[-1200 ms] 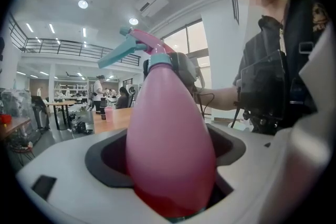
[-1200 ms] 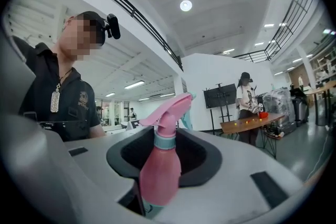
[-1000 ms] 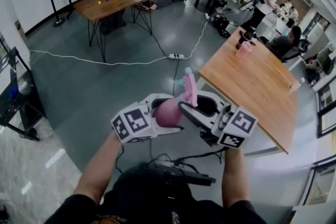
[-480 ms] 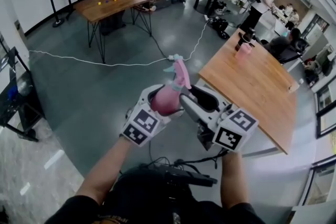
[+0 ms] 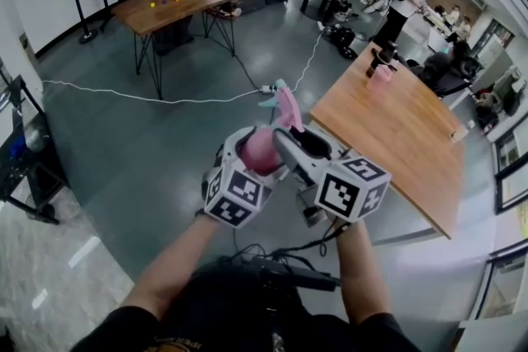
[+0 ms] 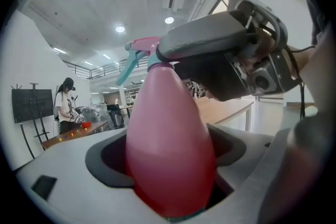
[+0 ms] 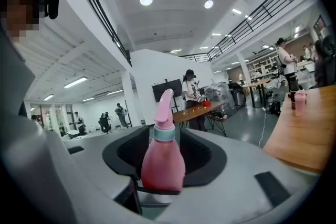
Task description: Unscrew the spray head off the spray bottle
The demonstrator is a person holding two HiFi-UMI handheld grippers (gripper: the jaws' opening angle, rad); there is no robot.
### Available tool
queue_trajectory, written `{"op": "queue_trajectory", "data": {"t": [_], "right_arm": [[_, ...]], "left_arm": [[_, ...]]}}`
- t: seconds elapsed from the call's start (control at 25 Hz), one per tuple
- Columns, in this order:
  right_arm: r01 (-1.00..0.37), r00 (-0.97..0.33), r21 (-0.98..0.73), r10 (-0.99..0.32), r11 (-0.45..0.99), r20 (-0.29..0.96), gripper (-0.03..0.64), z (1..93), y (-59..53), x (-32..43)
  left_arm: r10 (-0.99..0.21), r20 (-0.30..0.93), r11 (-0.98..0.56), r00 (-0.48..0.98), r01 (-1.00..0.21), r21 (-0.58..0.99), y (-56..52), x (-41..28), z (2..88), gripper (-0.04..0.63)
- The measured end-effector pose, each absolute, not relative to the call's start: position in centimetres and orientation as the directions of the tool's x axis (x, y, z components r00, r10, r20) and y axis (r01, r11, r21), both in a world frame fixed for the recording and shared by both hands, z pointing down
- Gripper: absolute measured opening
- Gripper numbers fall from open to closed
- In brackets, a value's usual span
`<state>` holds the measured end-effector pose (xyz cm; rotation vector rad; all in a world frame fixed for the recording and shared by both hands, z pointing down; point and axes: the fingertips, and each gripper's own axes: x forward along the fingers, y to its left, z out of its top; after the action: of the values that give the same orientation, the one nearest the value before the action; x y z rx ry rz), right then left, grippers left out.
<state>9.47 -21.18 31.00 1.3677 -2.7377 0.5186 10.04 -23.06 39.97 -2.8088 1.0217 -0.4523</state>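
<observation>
Nearest, the left tool [image 5: 247,147] clamps its smooth grey jaws on the glossy, teardrop-shaped pink plastic spray bottle [image 5: 262,154] in mid-air, while the jaws of the right tool [image 5: 297,146] have just been opening and stand clear either side of it, the teal-collared pink spray head [image 5: 286,107] on top, a wooden worktop [image 5: 396,136] beyond

right gripper [image 7: 163,192]: grey jaws were seen apart, having just been opening | pink plastic spray bottle [image 7: 163,165]: was framed upright between them, gaps visible either side | pink spray head [image 7: 165,105] and teal collar [image 7: 164,134]: were seated on top | brown wooden tabletop [image 7: 307,136]: was seen at right
</observation>
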Motion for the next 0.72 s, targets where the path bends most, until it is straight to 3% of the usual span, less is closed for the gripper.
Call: {"op": "queue_trajectory", "data": {"t": [0.08,0.16,0.32,0.72], "right_arm": [[-0.786,-0.607,-0.284,-0.774,0.549,0.181,0.195,31.1,-21.3,9.6],[-0.791,-0.601,-0.282,-0.778,0.543,0.186,0.138,31.1,-21.3,9.7],[-0.752,-0.653,-0.252,-0.741,0.609,0.156,0.13,30.9,-20.7,9.4],[-0.498,-0.866,-0.217,-0.496,0.839,0.07,0.129,30.0,-17.1,8.9]], "left_arm": [[-0.655,0.242,-0.756,0.716,-0.612,-0.235,-23.1,10.2,40.0,0.425],[-0.661,0.248,-0.75,0.709,-0.612,-0.249,-23.1,10.3,40.1,0.425],[-0.601,0.254,-0.798,0.757,-0.555,-0.235,-22.4,10.4,40.0,0.425],[-0.13,0.238,-0.991,0.963,-0.122,-0.049,-16.7,11.0,38.8,0.425]]}}
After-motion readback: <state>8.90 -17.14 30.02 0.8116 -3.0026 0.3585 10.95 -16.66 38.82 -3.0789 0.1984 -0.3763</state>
